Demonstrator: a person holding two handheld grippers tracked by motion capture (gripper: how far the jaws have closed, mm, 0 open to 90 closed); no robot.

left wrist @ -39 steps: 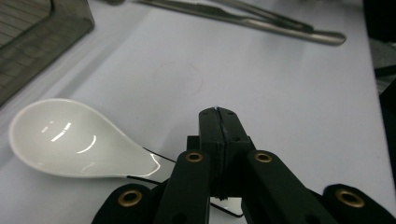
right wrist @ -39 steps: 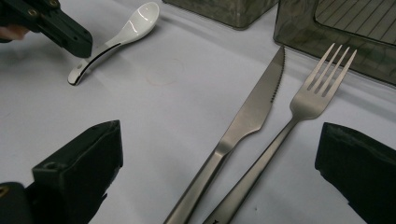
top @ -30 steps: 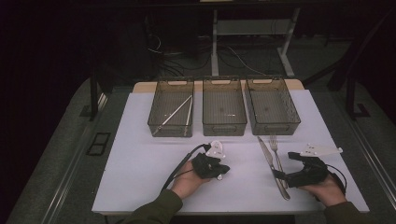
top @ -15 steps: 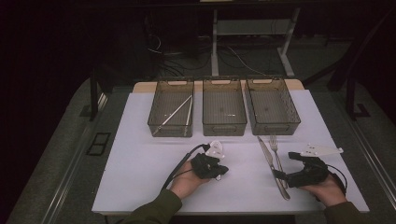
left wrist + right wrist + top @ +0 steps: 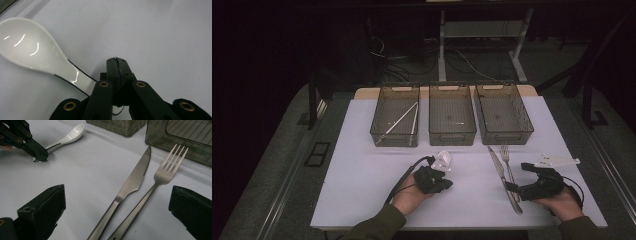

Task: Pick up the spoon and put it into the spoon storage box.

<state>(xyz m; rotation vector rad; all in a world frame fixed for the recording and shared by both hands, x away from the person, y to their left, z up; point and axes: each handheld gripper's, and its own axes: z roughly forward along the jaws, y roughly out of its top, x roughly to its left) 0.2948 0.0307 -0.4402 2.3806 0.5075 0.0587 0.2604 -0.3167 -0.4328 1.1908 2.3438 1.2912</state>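
Observation:
A white ceramic spoon (image 5: 32,53) lies on the white table, bowl away from me; its handle runs down beside my left gripper (image 5: 117,61), whose jaws are pressed shut with nothing seen between them. From above, the left gripper (image 5: 447,184) sits just below the spoon (image 5: 443,160). A steel knife (image 5: 130,185) and a fork (image 5: 162,175) lie side by side between the wide-open jaws of my right gripper (image 5: 118,195). In the high view the right gripper (image 5: 514,189) points left at the knife (image 5: 503,177) and fork (image 5: 508,162) handles, touching neither.
Three dark see-through bins stand in a row at the back: the left bin (image 5: 394,137) holds two chopsticks (image 5: 399,120), the middle bin (image 5: 452,136) and right bin (image 5: 507,136) look bare. The left half of the table (image 5: 362,170) is open white surface.

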